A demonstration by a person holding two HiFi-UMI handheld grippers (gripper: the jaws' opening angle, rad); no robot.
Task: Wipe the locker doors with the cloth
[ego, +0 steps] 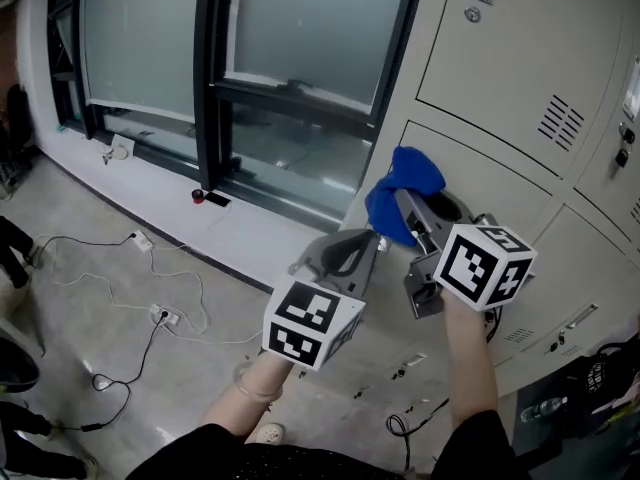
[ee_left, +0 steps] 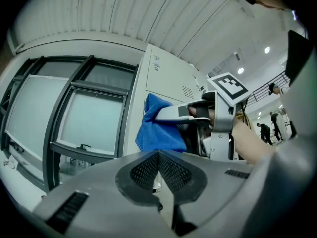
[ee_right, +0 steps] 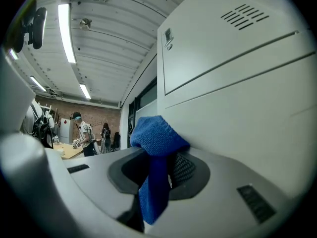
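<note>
1. Nearest you is the marker cube (ego: 313,323) on the left gripper (ego: 368,244). Its jaws are pressed together with nothing between them. It hangs just beside the right gripper and plays no part in the wiping.
2. The right gripper (ego: 407,206) is clamped on the blue cloth (ego: 404,190). A bunched wad stands proud of the tips and a tail hangs down between the jaws.
3. The wad sits at the left edge of the middle locker door (ego: 478,173) and seems to touch it. The unwiped face runs away to your right, so the stroke likely goes that way, led by the right hand.
4. The cloth looks like soft, nubby terry that will squash flat under pressure.
5. The door is smooth beige painted metal. It is flat, with thin seams and vent slots (ego: 560,120) in the door above.
</note>
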